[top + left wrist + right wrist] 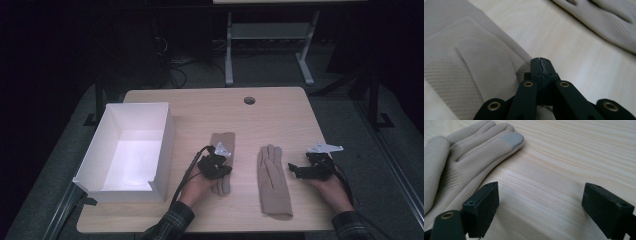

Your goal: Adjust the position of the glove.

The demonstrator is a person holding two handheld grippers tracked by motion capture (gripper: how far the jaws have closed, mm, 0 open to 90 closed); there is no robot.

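Two beige gloves lie on the wooden table (280, 117). The left glove (223, 140) (461, 50) looks folded over on itself. My left gripper (227, 169) (541, 61) rests on it, shut, with its tips at the glove's right edge; whether fabric is pinched I cannot tell. The right glove (273, 185) (604, 20) (461, 157) lies flat, fingers pointing away, with a grey patch on one fingertip. My right gripper (294, 170) (540, 195) hovers open just right of it, bare wood between its jaws.
A white open-topped box (167, 137) stands at the table's left, close to the left hand. A round cable hole (249, 100) sits near the far edge. Behind the table stands a grey metal frame (229, 50) on a dark floor.
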